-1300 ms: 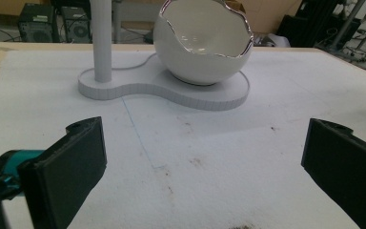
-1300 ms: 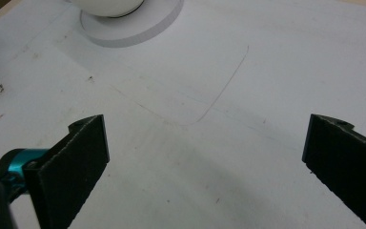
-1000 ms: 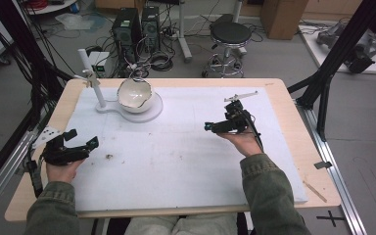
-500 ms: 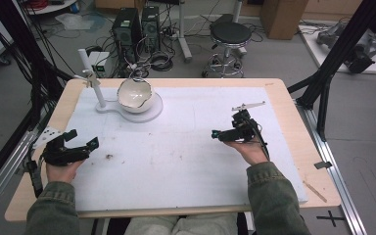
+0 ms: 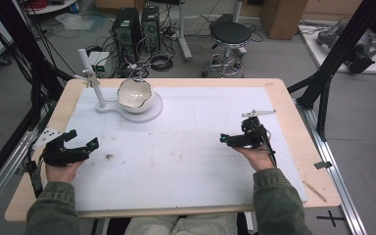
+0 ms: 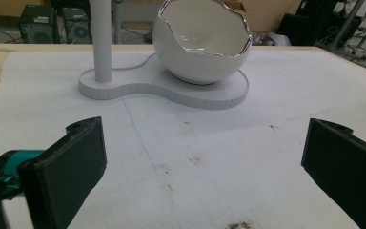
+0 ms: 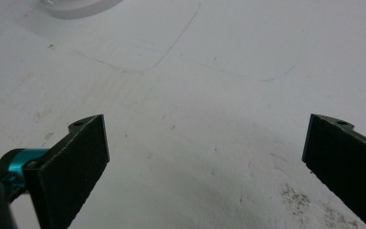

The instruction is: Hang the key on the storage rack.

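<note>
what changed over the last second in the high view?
The right gripper moved toward the person and a little toward the table's right edge, away from the bowl; its jaws stand wide apart with nothing between them. Nothing was taken hold of or let go. The left gripper, also open and empty, stayed at the near left of the white mat. Bowl and its stand did not move.

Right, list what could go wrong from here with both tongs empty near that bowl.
1. The egg-shaped white bowl has a jagged rim and rests loosely on its stand base; a sideways nudge from the left tongs might tip it.
2. The upright post stands close beside the bowl, so a reach could clip it.
3. The right tongs trail a cable that may snag.
</note>
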`<action>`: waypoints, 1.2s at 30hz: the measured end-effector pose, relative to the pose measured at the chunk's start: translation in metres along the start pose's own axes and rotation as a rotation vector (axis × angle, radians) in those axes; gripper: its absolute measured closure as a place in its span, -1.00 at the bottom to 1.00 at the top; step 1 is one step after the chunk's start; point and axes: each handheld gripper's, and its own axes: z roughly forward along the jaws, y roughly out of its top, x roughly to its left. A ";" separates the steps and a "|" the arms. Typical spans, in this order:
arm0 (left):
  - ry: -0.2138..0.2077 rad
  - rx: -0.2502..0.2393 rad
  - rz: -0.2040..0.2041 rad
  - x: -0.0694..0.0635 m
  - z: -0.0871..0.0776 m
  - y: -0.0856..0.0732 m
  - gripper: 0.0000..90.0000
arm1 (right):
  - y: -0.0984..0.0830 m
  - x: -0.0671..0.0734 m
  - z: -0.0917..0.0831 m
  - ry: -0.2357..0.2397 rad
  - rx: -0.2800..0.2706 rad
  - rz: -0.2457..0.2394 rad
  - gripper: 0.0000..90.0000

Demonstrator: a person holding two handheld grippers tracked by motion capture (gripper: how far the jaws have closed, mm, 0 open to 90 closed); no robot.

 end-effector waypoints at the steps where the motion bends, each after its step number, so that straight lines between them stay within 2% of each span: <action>1: 0.000 0.000 -0.001 0.000 0.000 0.000 -0.96 | -0.002 -0.001 0.000 -0.008 -0.008 -0.002 -0.98; 14: 0.000 0.006 0.003 -0.001 -0.002 0.000 -0.96 | -0.026 -0.009 -0.012 -0.155 -0.081 0.006 -0.98; 19: -0.002 0.014 0.008 -0.002 0.000 -0.001 -0.96 | -0.034 -0.009 -0.016 -0.170 -0.106 0.016 -0.99; 22: -0.001 0.014 0.008 -0.002 -0.001 -0.001 -0.96 | -0.039 -0.009 -0.016 -0.200 -0.116 0.010 -0.98; 30: -0.002 0.013 0.007 -0.002 -0.001 -0.001 -0.96 | -0.048 -0.010 -0.019 -0.207 -0.147 0.035 -0.99; 36: -0.004 0.014 0.006 -0.001 0.000 -0.001 -0.96 | -0.054 -0.008 -0.021 -0.195 -0.166 0.025 -0.99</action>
